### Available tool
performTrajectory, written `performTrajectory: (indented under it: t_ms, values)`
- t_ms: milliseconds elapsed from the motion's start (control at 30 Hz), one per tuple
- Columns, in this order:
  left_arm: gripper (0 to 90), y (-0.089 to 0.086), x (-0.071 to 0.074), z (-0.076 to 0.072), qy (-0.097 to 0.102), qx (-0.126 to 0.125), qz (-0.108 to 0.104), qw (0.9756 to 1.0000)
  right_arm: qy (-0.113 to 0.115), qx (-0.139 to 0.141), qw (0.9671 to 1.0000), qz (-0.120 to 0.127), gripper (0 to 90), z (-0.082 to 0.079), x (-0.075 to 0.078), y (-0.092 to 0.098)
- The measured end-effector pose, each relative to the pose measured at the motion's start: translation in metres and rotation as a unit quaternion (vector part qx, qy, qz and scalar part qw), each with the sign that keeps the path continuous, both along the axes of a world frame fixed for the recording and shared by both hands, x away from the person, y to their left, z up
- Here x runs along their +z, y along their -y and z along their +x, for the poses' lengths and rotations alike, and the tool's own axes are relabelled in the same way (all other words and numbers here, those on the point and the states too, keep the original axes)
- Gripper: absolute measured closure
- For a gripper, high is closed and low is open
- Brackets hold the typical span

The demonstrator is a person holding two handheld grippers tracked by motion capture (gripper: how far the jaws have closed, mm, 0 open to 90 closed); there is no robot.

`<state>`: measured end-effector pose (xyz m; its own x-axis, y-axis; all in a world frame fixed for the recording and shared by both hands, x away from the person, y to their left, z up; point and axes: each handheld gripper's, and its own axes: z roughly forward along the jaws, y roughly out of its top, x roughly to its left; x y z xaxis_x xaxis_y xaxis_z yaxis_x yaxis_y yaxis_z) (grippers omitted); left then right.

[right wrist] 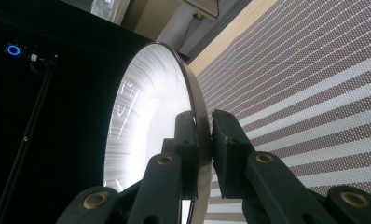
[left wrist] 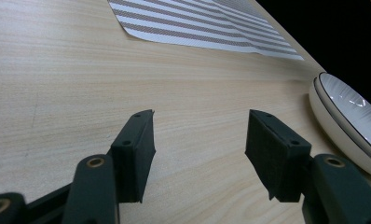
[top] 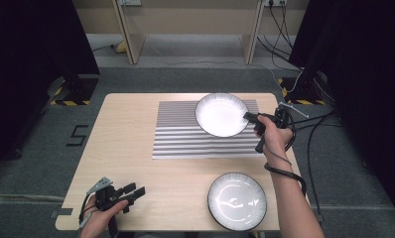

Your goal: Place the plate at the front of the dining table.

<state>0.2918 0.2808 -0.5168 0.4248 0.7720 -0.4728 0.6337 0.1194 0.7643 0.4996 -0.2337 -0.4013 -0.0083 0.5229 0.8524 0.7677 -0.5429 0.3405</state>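
I've got the right gripper at about 2 o'clock on the table, jaws pinched on the rim of the white plate. In the right gripper view that plate sits edge-on between the jaws, one jaw on its inner face, the other on its underside. From the high view the plate overlaps the 1 o'clock corner of the striped mat; can't tell if it's lifted or resting. My left gripper is at 7 o'clock, jaws spread wide, gripping nothing, low over bare wood. Second plate sits at 5 o'clock near the table's front edge, off the mat; its rim shows at 3 o'clock in the left gripper view.
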Motion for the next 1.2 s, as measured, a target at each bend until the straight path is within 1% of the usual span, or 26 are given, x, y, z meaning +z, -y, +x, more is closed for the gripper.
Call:
performTrajectory:
  t_ms: [467,1200]
  values:
    - [41.7,0.000,0.000,0.000,0.000,0.001,0.000,1.0000,-0.002,-0.003,1.0000,0.001,80.8,0.005,-0.002,-0.003]
    - [41.6,-0.001,0.000,0.001,0.001,0.003,-0.001,1.0000,-0.004,-0.008,1.0000,0.001,80.7,0.016,-0.001,-0.009]
